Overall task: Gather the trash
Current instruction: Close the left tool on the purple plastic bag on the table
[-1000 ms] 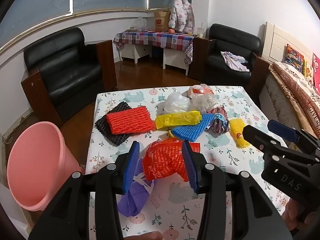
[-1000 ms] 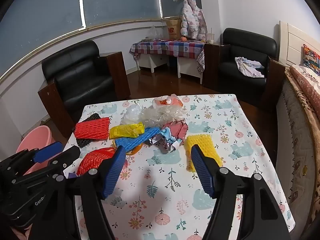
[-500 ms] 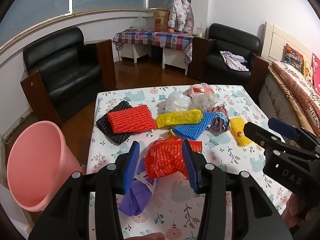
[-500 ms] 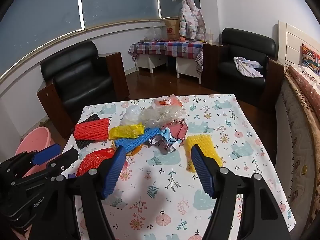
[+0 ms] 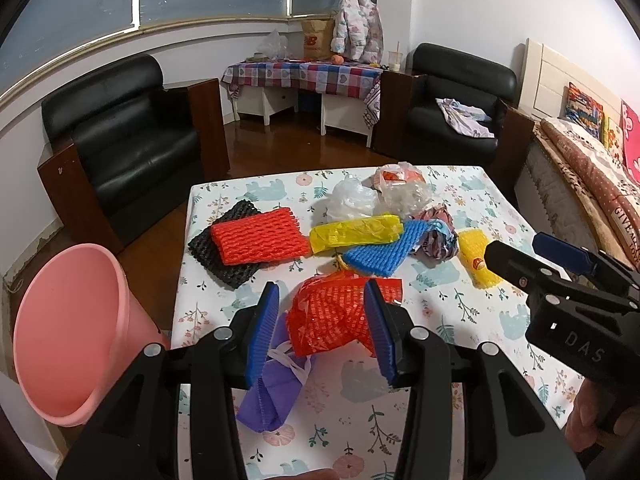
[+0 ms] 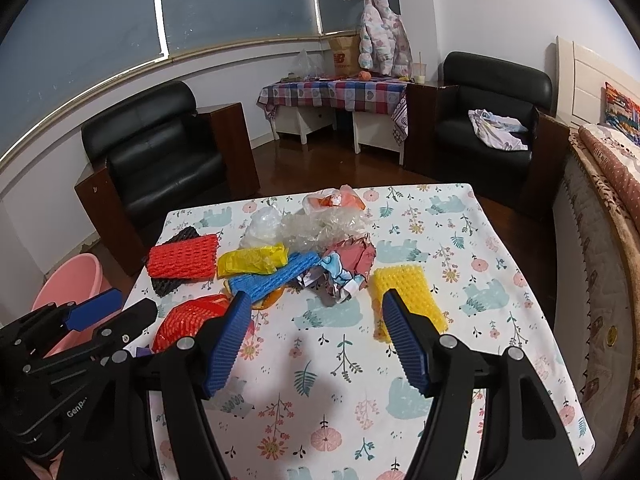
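Red mesh bag [image 5: 332, 316] between parted jaws — untouched.

A red ribbed foam net sleeve [image 5: 259, 240] is laid on a black foam net mat [image 5: 224, 252] at the counter's [image 5: 460, 320] left; a pink plastic bin [image 5: 68, 332] is stood on the floor beside it.

Two black leather armchairs [image 5: 128, 136] [image 5: 456, 116] flank a checked-cloth side table [image 5: 304, 76] — a pale puffy child's jacket [image 5: 356, 24] hangs above it.
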